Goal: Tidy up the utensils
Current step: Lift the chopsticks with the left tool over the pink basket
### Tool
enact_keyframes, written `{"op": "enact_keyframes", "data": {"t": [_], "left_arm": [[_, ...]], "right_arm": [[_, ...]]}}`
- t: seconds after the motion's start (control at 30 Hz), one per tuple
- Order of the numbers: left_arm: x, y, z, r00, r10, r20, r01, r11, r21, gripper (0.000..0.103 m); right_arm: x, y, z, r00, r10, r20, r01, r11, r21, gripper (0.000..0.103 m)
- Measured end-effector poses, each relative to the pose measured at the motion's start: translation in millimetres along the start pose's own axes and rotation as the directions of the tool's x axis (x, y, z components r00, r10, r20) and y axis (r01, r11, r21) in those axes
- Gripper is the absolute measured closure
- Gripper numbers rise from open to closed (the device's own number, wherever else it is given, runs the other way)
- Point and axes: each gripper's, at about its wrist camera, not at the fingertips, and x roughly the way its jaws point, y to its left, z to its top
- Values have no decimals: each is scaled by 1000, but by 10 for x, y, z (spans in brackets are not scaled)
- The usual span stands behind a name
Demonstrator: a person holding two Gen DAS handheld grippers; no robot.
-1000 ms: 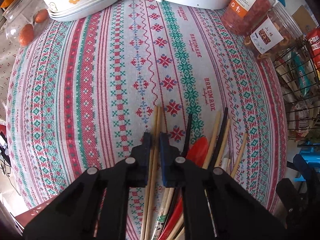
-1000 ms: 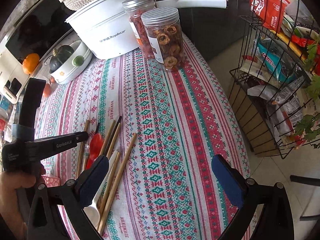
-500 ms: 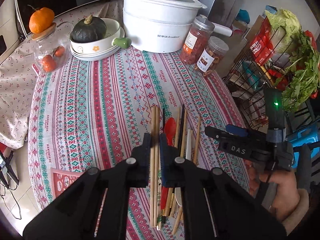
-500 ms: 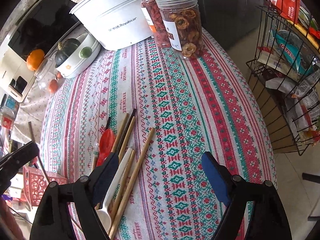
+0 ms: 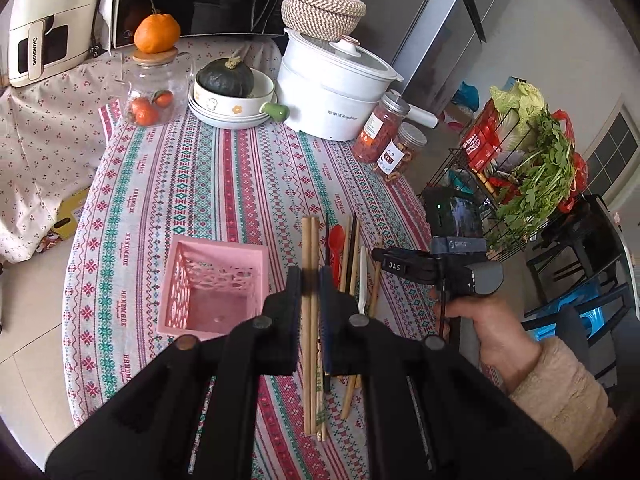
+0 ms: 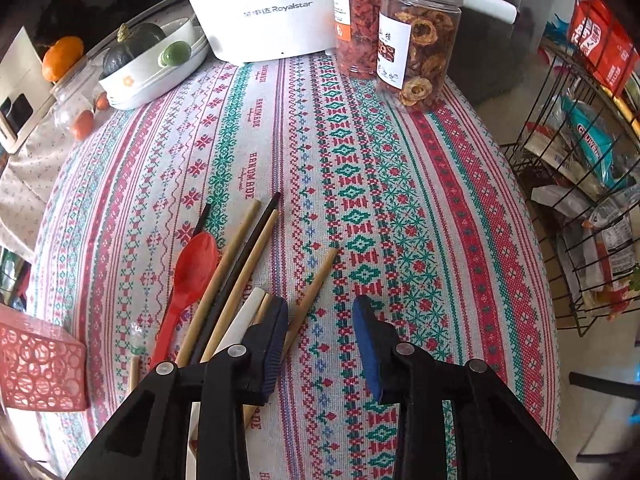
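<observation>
1. The left claw (image 5: 310,284) is clamped on a pair of wooden chopsticks (image 5: 309,248), their long axis running straight ahead along its fingers.
2. The pink basket (image 5: 216,284) sits on the surface just to that claw's left, mouth up.
3. The right claw (image 6: 320,320) is closing around a single chopstick (image 6: 316,284) lying slantwise between its pads, not yet pinched.

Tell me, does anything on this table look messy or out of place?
Yes: the utensils lie loose on the tablecloth, a red spoon, a white spoon and chopsticks fanned at differing angles, while the pink basket beside them looks empty.
</observation>
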Motion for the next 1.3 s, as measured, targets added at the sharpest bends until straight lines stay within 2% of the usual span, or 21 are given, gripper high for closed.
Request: {"op": "enact_keyframes", "data": {"t": [0.03,0.17,0.33,0.43,0.63,0.8,0.93,1.03,1.17,1.3], "left_arm": [[-35,2,1,1000,-10,12,10,1000,1,94],[-239,23,-24,996,-35,80,34,999,16,94],[-507,79,-62,985,-64,161,60,998,28,95],[-657,100,-80,975,-83,208,77,996,36,98],[-928,49,-89,941,-117,317,96,992,83,98],[-1126,-5,-74,905,-120,408,81,990,112,98],[-1289,-31,-44,876,-85,475,27,992,127,98],[-1362,-8,-9,862,-51,505,-13,992,122,98],[-1357,52,51,858,7,514,-68,993,99,98],[-1266,143,108,882,52,468,-98,993,73,98]], "right_arm": [[1,22,-18,1000,11,-1,-11,1000,-5,90],[-82,-39,-51,992,129,3,-129,990,47,97],[-481,-72,-113,971,209,111,-216,975,55,98],[-763,-14,-181,958,226,177,-235,972,31,98],[-1368,72,-393,917,251,309,-250,967,-42,98],[-1824,146,-498,871,260,417,-244,965,-93,98],[-2201,178,-573,817,295,496,-271,955,-122,98],[-2440,234,-583,776,316,546,-278,948,-153,98],[-2651,344,-535,733,352,581,-298,935,-191,98],[-2791,465,-479,697,394,599,-327,918,-223,98]]}}
